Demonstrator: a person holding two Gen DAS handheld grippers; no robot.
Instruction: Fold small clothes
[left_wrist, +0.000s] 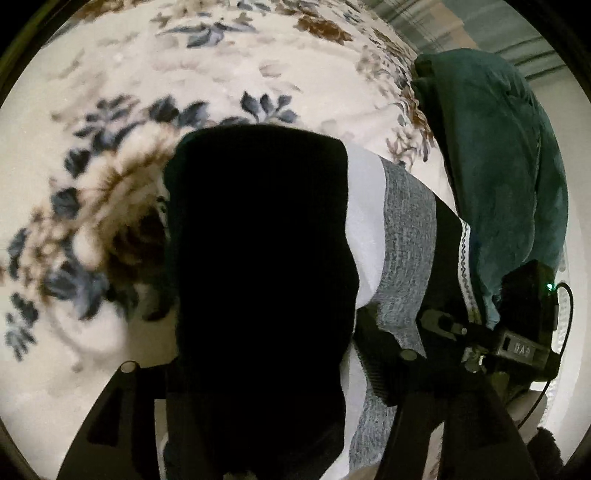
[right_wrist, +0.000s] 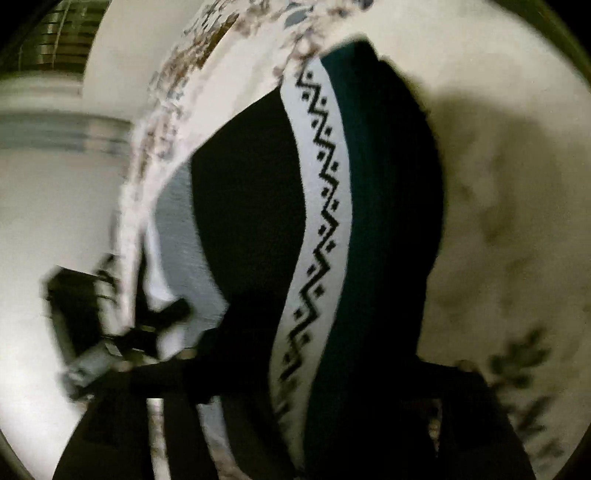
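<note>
I am lifting the striped garment (left_wrist: 369, 229) above the flowered bed (left_wrist: 184, 66), left gripper (left_wrist: 266, 424) and right gripper (right_wrist: 295, 406) fingers both pinching its edge; next I should probably lay it over itself.

Knitted matt sweater (left_wrist: 406, 236), plush floral blanket (left_wrist: 258, 74), fuzzy

black-white-grey striped garment (left_wrist: 369, 221), floral blanket (left_wrist: 221, 66)

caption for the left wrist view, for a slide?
Left gripper holds a striped black, white and grey knit garment above a floral bedspread; right gripper grips its far edge.
</note>
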